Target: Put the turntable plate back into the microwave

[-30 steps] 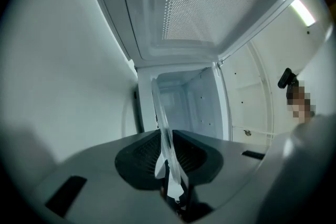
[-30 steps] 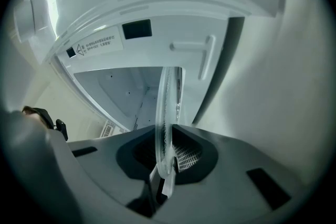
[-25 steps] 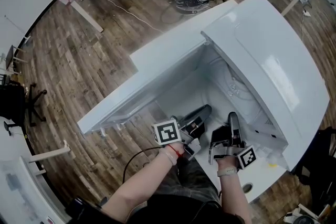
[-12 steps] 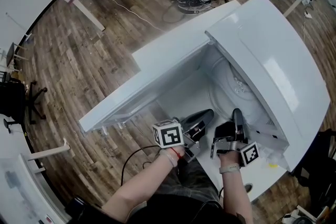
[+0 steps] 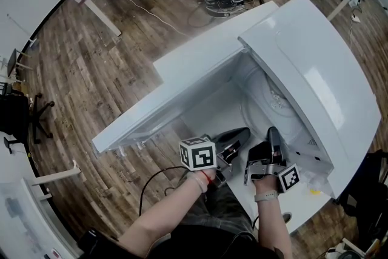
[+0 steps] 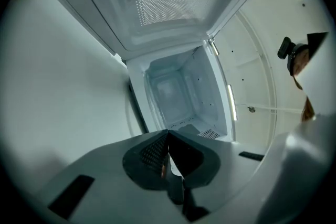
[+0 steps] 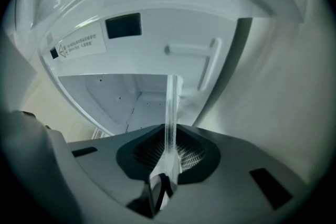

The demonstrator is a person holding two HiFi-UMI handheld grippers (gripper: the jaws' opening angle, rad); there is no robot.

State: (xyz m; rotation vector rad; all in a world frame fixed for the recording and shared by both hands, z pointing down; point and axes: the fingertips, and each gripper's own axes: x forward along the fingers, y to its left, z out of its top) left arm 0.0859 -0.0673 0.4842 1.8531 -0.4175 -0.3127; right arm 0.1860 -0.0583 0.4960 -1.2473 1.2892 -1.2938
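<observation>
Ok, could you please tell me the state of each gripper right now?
Left gripper: closed, nothing visible between its jaws.
Right gripper: closed on the rim of the glass turntable plate.

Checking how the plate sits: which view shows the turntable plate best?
The head view: the turntable plate shows as a round disc inside the microwave. The right gripper view shows only its edge, between the jaws of the right gripper. The left gripper view barely shows it.
</observation>
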